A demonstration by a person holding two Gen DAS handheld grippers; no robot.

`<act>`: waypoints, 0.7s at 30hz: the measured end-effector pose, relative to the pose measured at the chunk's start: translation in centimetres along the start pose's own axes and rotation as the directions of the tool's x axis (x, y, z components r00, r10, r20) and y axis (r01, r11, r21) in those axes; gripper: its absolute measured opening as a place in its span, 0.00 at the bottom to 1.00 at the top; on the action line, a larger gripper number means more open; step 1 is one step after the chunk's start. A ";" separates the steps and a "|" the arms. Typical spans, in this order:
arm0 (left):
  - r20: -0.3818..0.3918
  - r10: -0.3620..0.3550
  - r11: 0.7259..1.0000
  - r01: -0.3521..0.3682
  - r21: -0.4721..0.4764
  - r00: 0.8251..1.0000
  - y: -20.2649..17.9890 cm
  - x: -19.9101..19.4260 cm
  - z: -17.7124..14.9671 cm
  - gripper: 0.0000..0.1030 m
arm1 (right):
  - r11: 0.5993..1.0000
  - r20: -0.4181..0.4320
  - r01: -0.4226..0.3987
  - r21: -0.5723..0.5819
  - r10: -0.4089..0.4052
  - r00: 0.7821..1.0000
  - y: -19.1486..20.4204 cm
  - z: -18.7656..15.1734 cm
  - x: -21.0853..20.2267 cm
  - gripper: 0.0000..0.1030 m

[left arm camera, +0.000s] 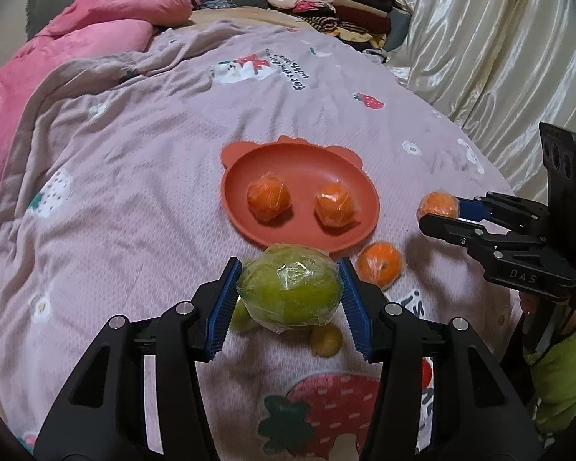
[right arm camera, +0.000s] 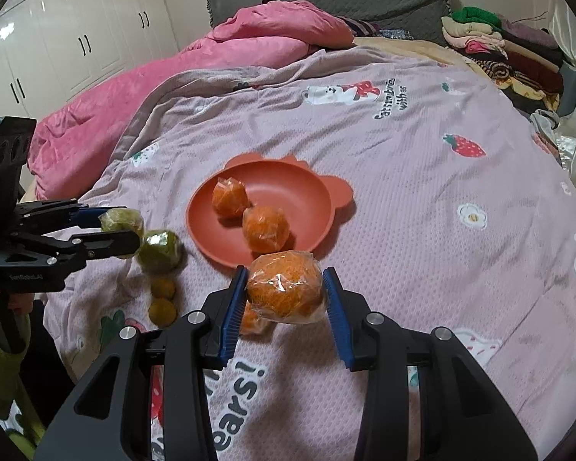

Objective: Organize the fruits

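My left gripper is shut on a film-wrapped green fruit, held above the bedspread just in front of the red plate. On the plate lie two wrapped oranges. My right gripper is shut on a wrapped orange, also lifted near the plate's front rim. Each view shows the other gripper from the side with its fruit. One more orange rests on the bed by the plate. A second green fruit lies left of the plate.
Two small yellow-green fruits lie on the lilac bedspread near its front. A pink quilt is bunched at the back left, folded clothes are stacked at the back right, and a shiny curtain hangs right.
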State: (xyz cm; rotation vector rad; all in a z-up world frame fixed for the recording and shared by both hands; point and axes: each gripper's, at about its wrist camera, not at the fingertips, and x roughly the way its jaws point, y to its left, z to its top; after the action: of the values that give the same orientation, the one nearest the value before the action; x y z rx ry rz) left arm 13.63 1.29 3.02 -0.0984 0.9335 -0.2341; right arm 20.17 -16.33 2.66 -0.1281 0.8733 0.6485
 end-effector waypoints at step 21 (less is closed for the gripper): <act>-0.060 -0.041 0.993 0.047 0.104 0.997 -0.4 5.9 3.3 0.42 | 0.999 0.007 0.052 -0.012 -0.052 0.999 -0.7 4.9 2.8 0.37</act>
State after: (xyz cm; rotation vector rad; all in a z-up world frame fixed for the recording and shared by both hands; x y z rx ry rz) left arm 19.58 -0.63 0.41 -0.0153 0.9751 -0.3284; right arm 25.15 -13.75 3.65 -0.1592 0.8570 0.6058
